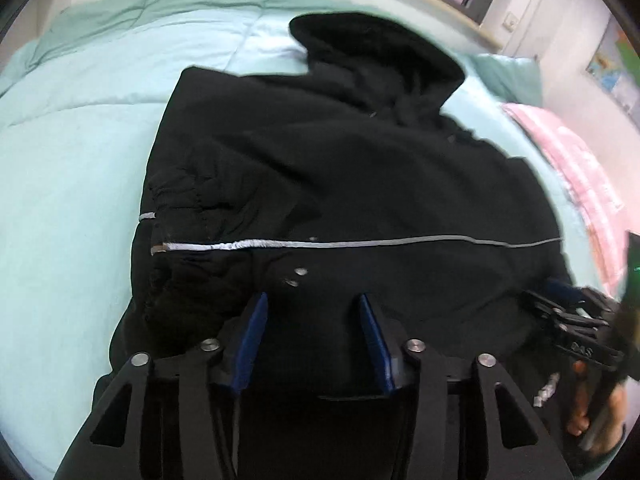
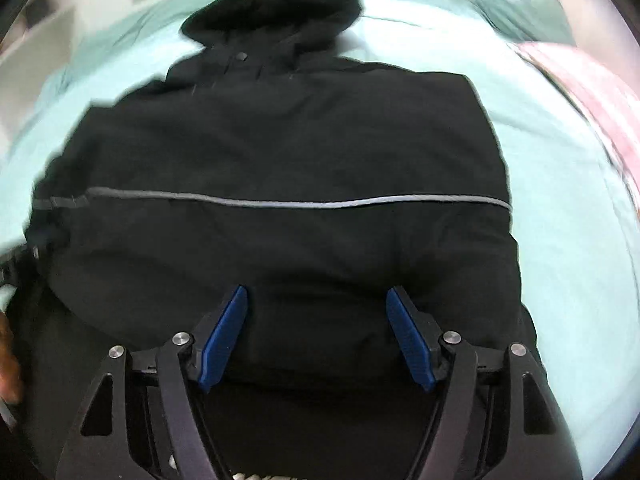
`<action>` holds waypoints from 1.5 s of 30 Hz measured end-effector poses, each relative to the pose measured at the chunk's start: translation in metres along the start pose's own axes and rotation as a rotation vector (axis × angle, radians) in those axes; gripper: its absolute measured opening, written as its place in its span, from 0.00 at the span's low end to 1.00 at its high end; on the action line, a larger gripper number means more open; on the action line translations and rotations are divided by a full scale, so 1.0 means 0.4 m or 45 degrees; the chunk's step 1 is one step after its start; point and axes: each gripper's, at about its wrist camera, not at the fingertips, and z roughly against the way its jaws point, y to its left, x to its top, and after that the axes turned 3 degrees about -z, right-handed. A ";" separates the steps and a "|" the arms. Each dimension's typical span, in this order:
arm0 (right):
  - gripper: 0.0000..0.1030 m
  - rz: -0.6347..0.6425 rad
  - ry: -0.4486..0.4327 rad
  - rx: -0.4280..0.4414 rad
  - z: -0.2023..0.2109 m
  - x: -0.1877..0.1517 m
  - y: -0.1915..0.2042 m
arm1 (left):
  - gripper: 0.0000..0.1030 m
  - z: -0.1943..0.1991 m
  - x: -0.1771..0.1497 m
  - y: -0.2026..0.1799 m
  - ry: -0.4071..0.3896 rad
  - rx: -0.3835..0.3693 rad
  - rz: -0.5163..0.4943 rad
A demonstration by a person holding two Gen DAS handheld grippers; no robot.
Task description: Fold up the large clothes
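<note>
A black hooded jacket (image 1: 340, 168) lies spread on the bed, its hood (image 1: 372, 48) at the far end and a thin reflective stripe (image 1: 360, 244) across its width. My left gripper (image 1: 312, 300) hovers over the near hem, open, its blue pads apart with only flat fabric showing between them. In the right wrist view the jacket (image 2: 280, 140) fills the middle, and my right gripper (image 2: 318, 294) stands wide open above its lower part, gripping nothing. The right gripper (image 1: 560, 300) also shows at the jacket's right edge in the left wrist view, held by a hand (image 1: 580, 412).
A light blue quilt (image 1: 80, 140) covers the bed around the jacket. A pink blanket (image 1: 580, 160) lies along the bed's right side. A wooden headboard and a wall stand beyond the hood. Part of a hand (image 2: 8, 360) shows at the left edge of the right wrist view.
</note>
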 end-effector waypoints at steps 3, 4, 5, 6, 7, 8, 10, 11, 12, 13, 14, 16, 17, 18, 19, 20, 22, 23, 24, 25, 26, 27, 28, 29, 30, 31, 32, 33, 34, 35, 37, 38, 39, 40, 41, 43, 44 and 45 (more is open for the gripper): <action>0.72 0.001 -0.042 -0.055 -0.002 -0.013 0.014 | 0.46 -0.004 0.009 -0.006 0.000 0.050 -0.002; 0.72 0.000 -0.039 -0.055 -0.001 -0.013 0.013 | 0.46 0.000 0.009 -0.007 -0.003 0.058 -0.011; 0.72 0.001 -0.033 -0.051 -0.001 -0.016 0.014 | 0.46 0.014 0.011 -0.015 -0.007 0.069 -0.034; 0.72 0.004 -0.010 -0.034 0.004 -0.011 0.008 | 0.46 0.036 0.014 -0.021 -0.017 0.072 -0.051; 0.72 0.005 0.010 -0.013 0.020 -0.001 0.002 | 0.46 0.052 0.016 -0.029 -0.029 0.067 -0.054; 0.72 0.005 0.013 0.004 0.038 0.008 -0.002 | 0.46 0.084 0.023 -0.031 -0.061 0.041 -0.046; 0.72 0.003 -0.048 0.019 0.087 0.040 -0.012 | 0.47 0.134 0.045 -0.024 -0.137 -0.030 -0.009; 0.73 0.003 -0.093 0.018 0.110 0.062 -0.010 | 0.47 0.152 0.061 -0.018 -0.168 -0.057 0.021; 0.73 0.002 -0.128 0.017 0.125 0.080 -0.008 | 0.49 0.156 0.085 -0.009 -0.177 -0.065 0.053; 0.76 0.000 -0.163 0.013 0.133 0.104 -0.006 | 0.50 0.145 0.104 -0.001 -0.169 -0.054 0.065; 0.78 -0.002 -0.176 0.002 0.129 0.123 -0.004 | 0.50 0.123 0.124 0.009 -0.147 -0.020 0.073; 0.79 -0.012 -0.181 -0.092 0.086 0.172 -0.007 | 0.50 0.065 0.149 0.038 -0.089 0.055 0.098; 0.79 -0.019 -0.169 -0.108 0.067 0.183 -0.012 | 0.50 0.015 0.156 0.067 -0.044 0.049 0.122; 0.79 -0.037 -0.131 -0.103 0.024 0.200 -0.024 | 0.50 -0.023 0.154 0.080 -0.014 0.035 0.139; 0.79 -0.064 -0.066 -0.081 -0.028 0.203 -0.038 | 0.50 -0.048 0.150 0.089 -0.005 0.024 0.138; 0.79 -0.080 0.005 -0.066 -0.079 0.201 -0.047 | 0.50 -0.059 0.146 0.085 -0.017 0.024 0.112; 0.80 -0.052 0.062 -0.061 -0.126 0.182 -0.045 | 0.50 -0.055 0.129 0.061 -0.031 0.083 0.012; 0.80 -0.032 0.063 -0.070 -0.127 0.181 -0.041 | 0.50 -0.057 0.129 0.049 -0.020 0.116 -0.025; 0.80 -0.014 0.084 -0.073 -0.119 0.183 -0.037 | 0.50 -0.061 0.133 0.035 -0.003 0.157 -0.060; 0.80 -0.013 0.114 -0.060 -0.112 0.188 -0.040 | 0.50 -0.067 0.142 0.027 0.010 0.182 -0.072; 0.80 -0.012 0.141 -0.038 -0.117 0.200 -0.042 | 0.50 -0.061 0.143 0.018 0.024 0.193 -0.074; 0.79 -0.011 0.165 -0.017 -0.109 0.205 -0.048 | 0.50 -0.050 0.154 0.013 0.056 0.190 -0.062; 0.79 -0.011 0.205 0.013 -0.093 0.211 -0.057 | 0.50 -0.037 0.167 0.013 0.083 0.163 -0.043; 0.79 -0.013 0.230 0.029 -0.080 0.215 -0.062 | 0.50 -0.014 0.178 0.012 0.103 0.117 -0.029; 0.79 -0.022 0.277 0.047 -0.054 0.220 -0.073 | 0.50 0.014 0.188 0.006 0.106 0.085 -0.026; 0.79 -0.035 0.322 0.056 -0.024 0.225 -0.085 | 0.50 0.047 0.201 -0.008 0.103 0.063 -0.038; 0.79 -0.045 0.344 0.059 0.007 0.232 -0.097 | 0.50 0.088 0.215 -0.015 0.099 0.056 -0.057; 0.79 -0.059 0.349 0.062 0.039 0.237 -0.108 | 0.50 0.130 0.229 -0.020 0.095 0.059 -0.078; 0.79 -0.086 0.342 0.077 0.087 0.245 -0.125 | 0.50 0.169 0.248 -0.030 0.086 0.066 -0.097; 0.79 -0.116 0.335 0.100 0.127 0.254 -0.142 | 0.50 0.208 0.267 -0.042 0.072 0.067 -0.111; 0.79 -0.208 0.327 0.138 0.201 0.269 -0.178 | 0.50 0.276 0.304 -0.056 0.051 0.052 -0.118; 0.80 -0.244 0.324 0.147 0.220 0.278 -0.197 | 0.50 0.305 0.322 -0.058 0.040 0.036 -0.118; 0.80 -0.306 0.309 0.168 0.251 0.292 -0.219 | 0.50 0.312 0.339 -0.069 0.032 0.023 -0.117; 0.80 -0.358 0.287 0.190 0.278 0.309 -0.238 | 0.50 0.341 0.363 -0.072 0.016 -0.004 -0.119; 0.80 -0.393 0.265 0.202 0.294 0.329 -0.256 | 0.50 0.364 0.370 -0.070 0.005 -0.016 -0.124; 0.80 -0.437 0.220 0.215 0.327 0.362 -0.272 | 0.50 0.396 0.413 -0.071 -0.034 -0.014 -0.136; 0.80 -0.447 0.203 0.225 0.326 0.395 -0.282 | 0.50 0.402 0.436 -0.075 -0.051 -0.007 -0.142; 0.80 -0.450 0.192 0.228 0.335 0.406 -0.283 | 0.50 0.400 0.459 -0.074 -0.064 -0.001 -0.142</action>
